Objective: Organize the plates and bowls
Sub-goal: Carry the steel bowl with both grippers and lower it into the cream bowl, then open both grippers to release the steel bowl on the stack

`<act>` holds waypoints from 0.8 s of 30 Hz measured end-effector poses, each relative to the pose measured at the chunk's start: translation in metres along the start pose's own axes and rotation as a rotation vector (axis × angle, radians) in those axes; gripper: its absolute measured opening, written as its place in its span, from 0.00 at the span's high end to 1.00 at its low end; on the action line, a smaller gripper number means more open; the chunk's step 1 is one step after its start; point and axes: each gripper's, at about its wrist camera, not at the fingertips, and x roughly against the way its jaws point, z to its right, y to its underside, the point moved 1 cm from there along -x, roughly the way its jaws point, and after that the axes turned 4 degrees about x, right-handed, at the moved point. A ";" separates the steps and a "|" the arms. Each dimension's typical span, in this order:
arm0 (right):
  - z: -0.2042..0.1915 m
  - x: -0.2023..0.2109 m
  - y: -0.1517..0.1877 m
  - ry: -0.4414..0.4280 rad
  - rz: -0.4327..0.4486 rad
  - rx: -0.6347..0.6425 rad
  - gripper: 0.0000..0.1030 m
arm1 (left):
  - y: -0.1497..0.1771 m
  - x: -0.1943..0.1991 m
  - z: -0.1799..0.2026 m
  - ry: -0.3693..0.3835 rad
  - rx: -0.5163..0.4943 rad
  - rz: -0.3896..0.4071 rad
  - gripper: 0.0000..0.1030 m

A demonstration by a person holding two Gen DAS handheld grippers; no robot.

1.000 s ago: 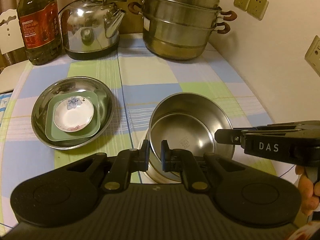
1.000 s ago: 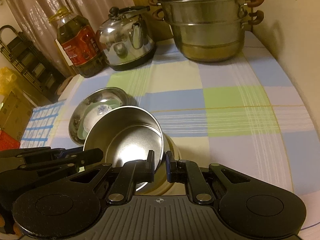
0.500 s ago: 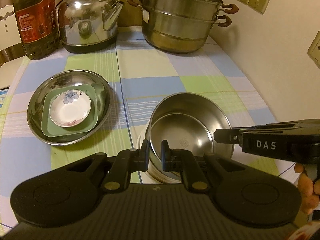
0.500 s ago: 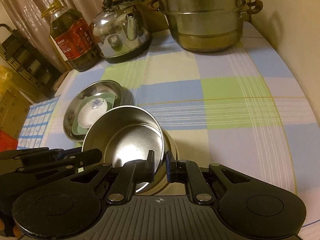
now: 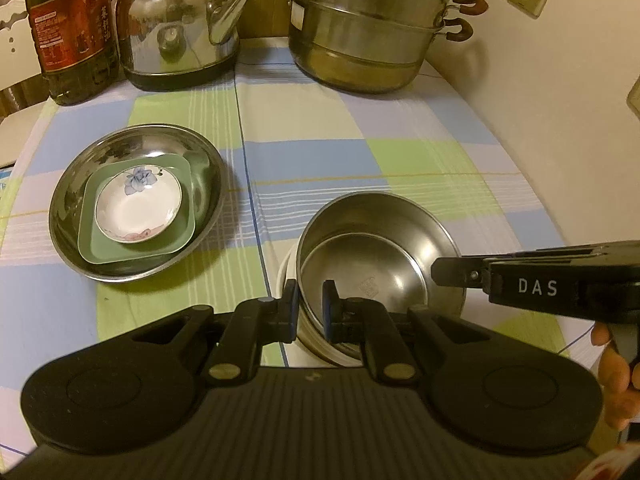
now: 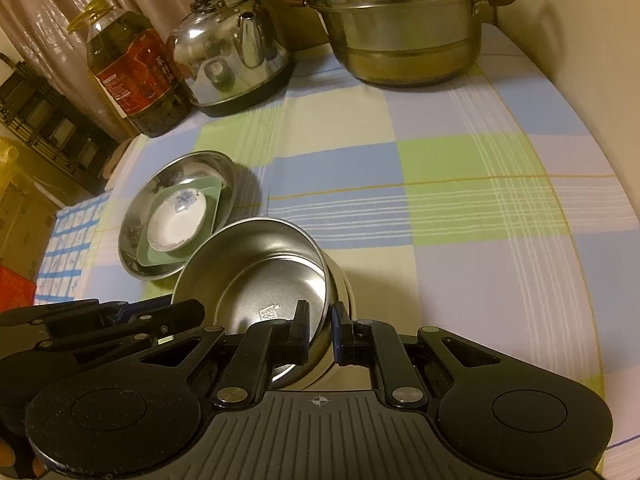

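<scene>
Steel is what I have in both claws: the steel bowl (image 5: 380, 256) sits low in my view on the checked tablecloth (image 5: 420, 152), nested in a pale bowl (image 5: 285, 280) whose rim peeks out beneath it. My left gripper (image 5: 310, 304) is pinched nearly closed over the bowl's near-left rim, one pad inside and one outside. My right gripper (image 6: 320, 328) is clamped the same way on the opposite side of the rim, its jaws only a rim's thickness apart; from the left camera I see it reaching in from the right, with a hand (image 5: 616, 380) behind it. Just beside the bowl, to the left, lies a steel plate (image 5: 80, 200) holding a green square dish (image 5: 184, 232), and on that a small white saucer (image 5: 138, 208) with a blue flower. This stack is close to the bowl but I cannot see them touching. Well apart, along the far edge, stand an oil bottle (image 5: 72, 32), a kettle (image 5: 180, 28) and a tiered steamer pot (image 5: 368, 36), the last hard by the wall (image 5: 560, 120). Between bowl and far row the cloth is bare.
</scene>
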 end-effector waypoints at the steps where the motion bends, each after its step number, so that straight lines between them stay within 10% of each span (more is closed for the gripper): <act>1: 0.000 -0.001 0.000 0.001 0.000 0.000 0.89 | 0.000 0.000 -0.001 0.001 0.001 -0.001 0.90; 24: 0.005 -0.002 0.001 0.002 -0.002 -0.012 0.89 | 0.001 -0.001 -0.002 -0.005 0.002 -0.004 0.90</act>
